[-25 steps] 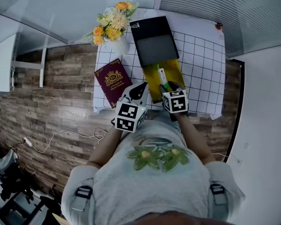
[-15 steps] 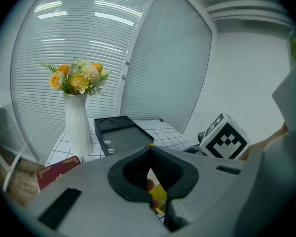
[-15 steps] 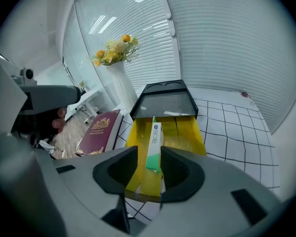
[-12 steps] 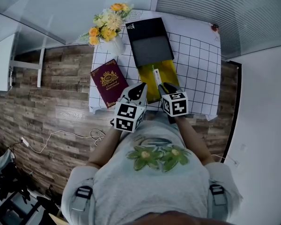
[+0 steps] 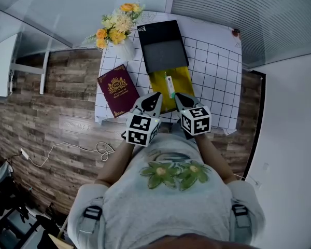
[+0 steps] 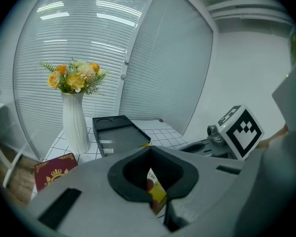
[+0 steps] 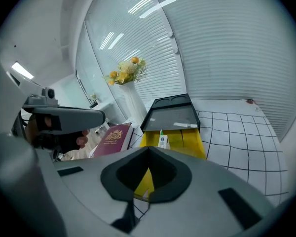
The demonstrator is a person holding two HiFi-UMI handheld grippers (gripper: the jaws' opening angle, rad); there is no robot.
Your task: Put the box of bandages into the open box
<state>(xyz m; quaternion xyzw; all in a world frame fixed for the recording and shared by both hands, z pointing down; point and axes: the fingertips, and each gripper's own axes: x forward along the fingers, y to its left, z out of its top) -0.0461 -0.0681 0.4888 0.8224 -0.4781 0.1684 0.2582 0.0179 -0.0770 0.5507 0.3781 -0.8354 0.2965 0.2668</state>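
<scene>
Both tools are shut and empty: the left gripper [image 5: 156, 97] and the right gripper [image 5: 179, 97] each have their jaws closed together, tip against tip, with nothing between them; in the left gripper view [image 6: 157, 201] and the right gripper view [image 7: 138, 197] only the yellow of the box shows through the opening behind the tips. They hang side by side over the near edge of the table [image 5: 217, 115], apart from each other. A white cloth [image 5: 217, 66] with a black grid covers the table. At the far left stands a white vase [image 5: 125, 50] with yellow flowers [image 5: 114, 26], and a red book [image 5: 116, 90] lies left of the open box [image 5: 184, 79]; its black lid [image 5: 163, 45] lies flat on the far side. The floor [image 5: 57, 102] is of wood planks, and blinds [image 7: 222, 48] cover the far wall. The box of bandages [image 5: 169, 85] lies inside the yellow tray, a little beyond the tips and between them, touching neither gripper.
</scene>
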